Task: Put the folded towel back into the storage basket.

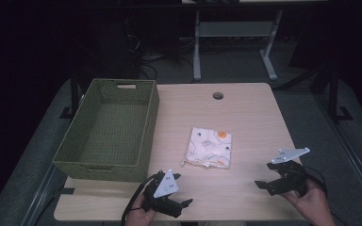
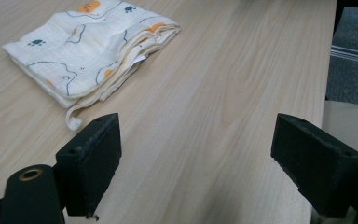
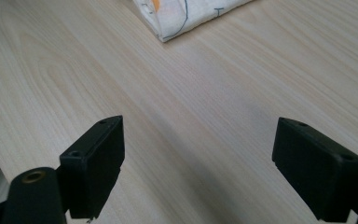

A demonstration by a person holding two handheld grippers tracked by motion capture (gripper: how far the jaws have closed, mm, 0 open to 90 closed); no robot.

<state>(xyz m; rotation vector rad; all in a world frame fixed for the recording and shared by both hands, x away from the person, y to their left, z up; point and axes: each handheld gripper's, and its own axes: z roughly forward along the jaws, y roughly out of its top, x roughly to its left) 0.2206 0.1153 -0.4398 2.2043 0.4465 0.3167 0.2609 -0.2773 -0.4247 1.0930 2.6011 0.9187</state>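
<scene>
A folded cream cloth with animal and paw prints lies flat near the middle of the wooden table. My left gripper rests near the front edge, left of centre, open and empty; in the left gripper view the cloth lies ahead and to the left of its jaws. My right gripper is at the front right, open with nothing between its fingers; a corner of the cloth shows at the top of the right gripper view, well beyond the gripper.
A green woven basket stands empty on the left part of the table. A round cable hole sits near the far edge. Beyond the table are a desk frame and dark floor.
</scene>
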